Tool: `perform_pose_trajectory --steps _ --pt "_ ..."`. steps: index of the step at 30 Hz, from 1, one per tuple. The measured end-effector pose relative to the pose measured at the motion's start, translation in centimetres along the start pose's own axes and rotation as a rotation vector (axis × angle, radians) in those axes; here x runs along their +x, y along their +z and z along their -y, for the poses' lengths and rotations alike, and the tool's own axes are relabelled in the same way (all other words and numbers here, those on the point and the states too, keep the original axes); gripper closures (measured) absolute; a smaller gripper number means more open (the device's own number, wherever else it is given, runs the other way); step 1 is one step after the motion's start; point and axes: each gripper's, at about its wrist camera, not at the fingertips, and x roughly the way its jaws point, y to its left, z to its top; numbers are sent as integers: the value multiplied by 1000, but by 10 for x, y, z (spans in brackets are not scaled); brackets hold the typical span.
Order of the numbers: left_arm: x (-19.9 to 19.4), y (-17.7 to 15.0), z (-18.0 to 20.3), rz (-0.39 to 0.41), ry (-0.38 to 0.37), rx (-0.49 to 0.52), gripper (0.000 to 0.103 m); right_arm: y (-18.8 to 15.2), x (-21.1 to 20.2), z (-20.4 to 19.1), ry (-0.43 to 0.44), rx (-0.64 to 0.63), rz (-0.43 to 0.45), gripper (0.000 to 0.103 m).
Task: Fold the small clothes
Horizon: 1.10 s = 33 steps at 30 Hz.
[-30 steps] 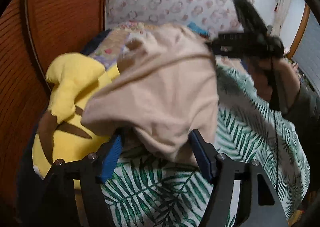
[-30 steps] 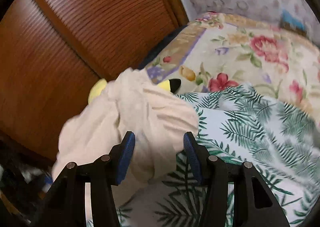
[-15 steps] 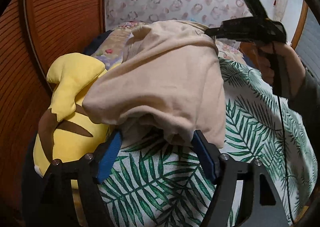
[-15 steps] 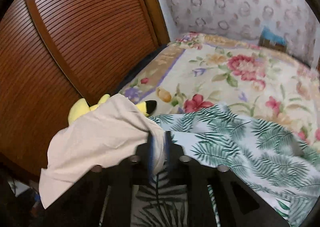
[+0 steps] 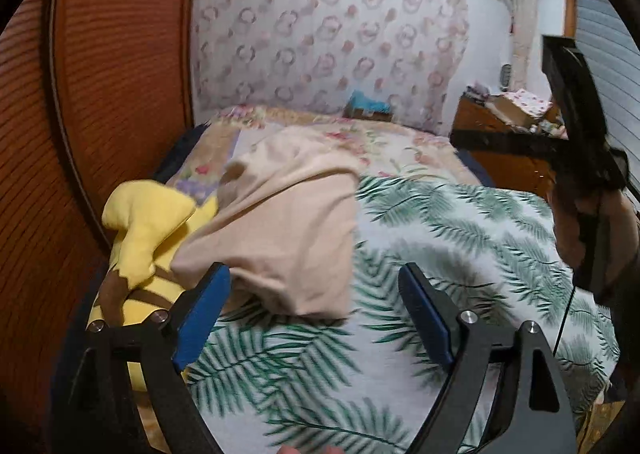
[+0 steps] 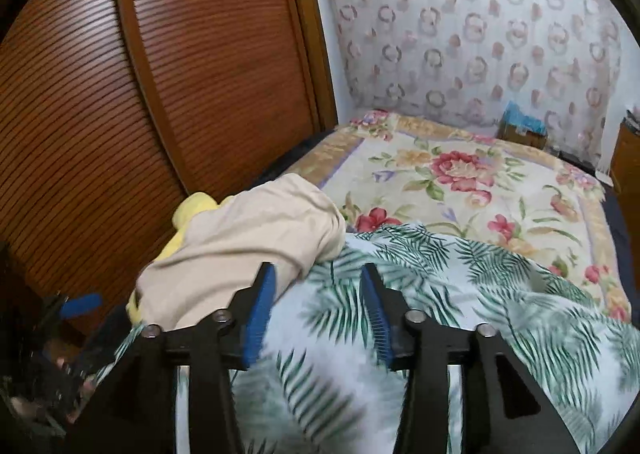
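Note:
A beige garment (image 5: 280, 222) lies crumpled, half on a yellow plush toy (image 5: 148, 222) and half on the leaf-print blanket (image 5: 460, 230). My left gripper (image 5: 314, 294) hovers just in front of its near edge, jaws opening wide; the cloth's hem sits by the left finger and no pad presses on it. In the right wrist view the garment (image 6: 248, 238) lies just left of my right gripper (image 6: 318, 302), whose jaws are opening over bare blanket (image 6: 440, 294) with nothing between them. A hand holds the right gripper (image 5: 464, 142) off to the right, clear of the cloth.
A slatted wooden door (image 6: 160, 74) runs along the bed's left side, close behind the plush toy (image 6: 192, 210). A floral bedspread (image 6: 460, 182) covers the far half of the bed. A blue box (image 5: 368, 106) and a wooden cabinet (image 5: 504, 130) stand at the back.
The right gripper has let go of the beige garment and swung away to the right. The cloth has dropped onto the plush and blanket. The left gripper has opened wider and drawn back.

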Motion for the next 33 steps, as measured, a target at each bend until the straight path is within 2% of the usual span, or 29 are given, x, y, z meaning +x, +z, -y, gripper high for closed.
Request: perform_pose_trajectory --steps 8,12,15,23,26,33 --pt "-33 6 57 64 -48 53 17 -61 -96 -7 -71 12 74 40" --pt "-46 4 83 83 -71 79 17 -87 -135 -10 -131 25 114 32" --pt "-59 3 105 111 -59 113 17 -105 -163 -15 -176 44 141 29" --pt "-87 0 136 161 -66 141 17 -146 -216 -33 -288 100 219 27" --pt "-95 -2 144 167 -58 145 17 -155 -224 -43 -337 102 244 26" --pt "-112 -4 154 187 -55 136 17 -172 -244 -63 -369 117 275 25"
